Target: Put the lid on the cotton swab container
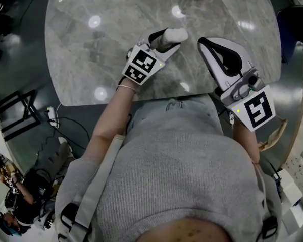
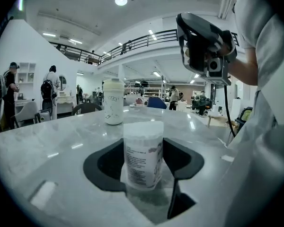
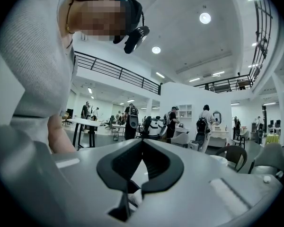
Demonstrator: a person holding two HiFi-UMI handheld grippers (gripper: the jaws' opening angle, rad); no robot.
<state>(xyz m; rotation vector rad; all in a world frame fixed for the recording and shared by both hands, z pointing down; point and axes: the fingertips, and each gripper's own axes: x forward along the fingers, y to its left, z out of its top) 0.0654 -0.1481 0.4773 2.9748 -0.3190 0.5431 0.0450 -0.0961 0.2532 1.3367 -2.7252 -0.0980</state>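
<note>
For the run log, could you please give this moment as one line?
left gripper: shut on cotton swab container | right gripper: shut, raised above table

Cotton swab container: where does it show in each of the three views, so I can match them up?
Head view: cotton swab container upper middle, held in the left gripper.
Left gripper view: dead centre, between the jaws.
Right gripper view: not in it.
Shared landmark: the grey marble table, in the head and left gripper views.

Head view: overhead, steeply down on grey marbled tabletop (image 1: 91, 49), left gripper (image 1: 166, 38) & right gripper (image 1: 204, 43) centre. Left gripper view: low, close behind its jaws, shares tabletop + right gripper w/ head view. Right gripper view: faces hall beyond its tips.
</note>
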